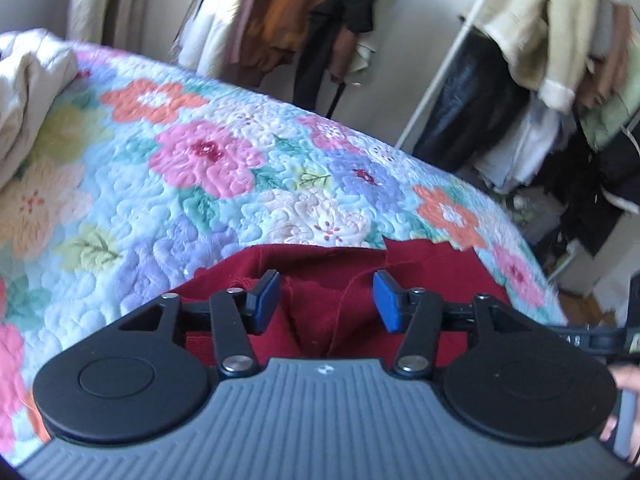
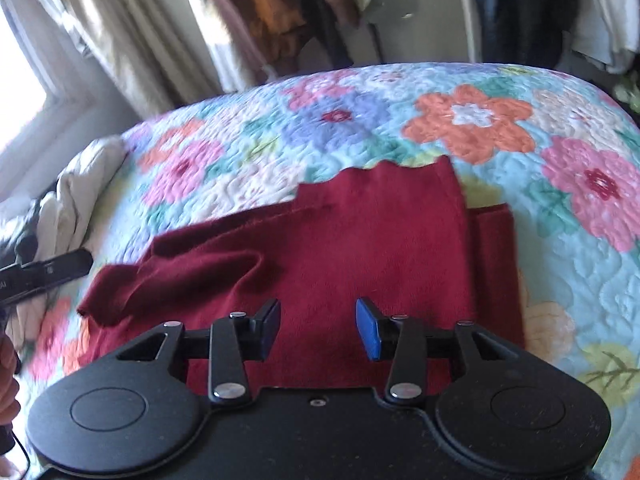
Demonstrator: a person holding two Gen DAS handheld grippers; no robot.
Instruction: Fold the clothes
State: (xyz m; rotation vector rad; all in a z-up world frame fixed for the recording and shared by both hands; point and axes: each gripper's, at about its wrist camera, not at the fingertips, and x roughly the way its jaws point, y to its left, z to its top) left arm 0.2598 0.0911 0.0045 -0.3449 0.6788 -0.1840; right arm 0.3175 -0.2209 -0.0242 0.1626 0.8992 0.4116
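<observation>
Risk: both grippers hang above the cloth with nothing held. Left gripper [image 1: 326, 300] jaws wide, over a rumpled, puckered patch; a close here would likely catch one layer only, or a bunched ridge, and drag the fold askew. Right gripper [image 2: 318, 330] jaws also wide, over the flat middle of the cloth, no edge between the pads; a pinch there would tent the fabric rather than lift a hem.

Soft knit on a quilted bedspread [image 2: 500, 120]: likely to slide or cling unevenly when pulled. Frames blurred, so edges are hard to place.

Garment: dark red sweater [image 2: 380, 240], lying on the bed near its close edge. Right side already turned in, a straight doubled edge showing. A sleeve [image 2: 172, 268] trails out to the left, creased and loose. Top hem wavy. Partly folded, by my reading.
</observation>
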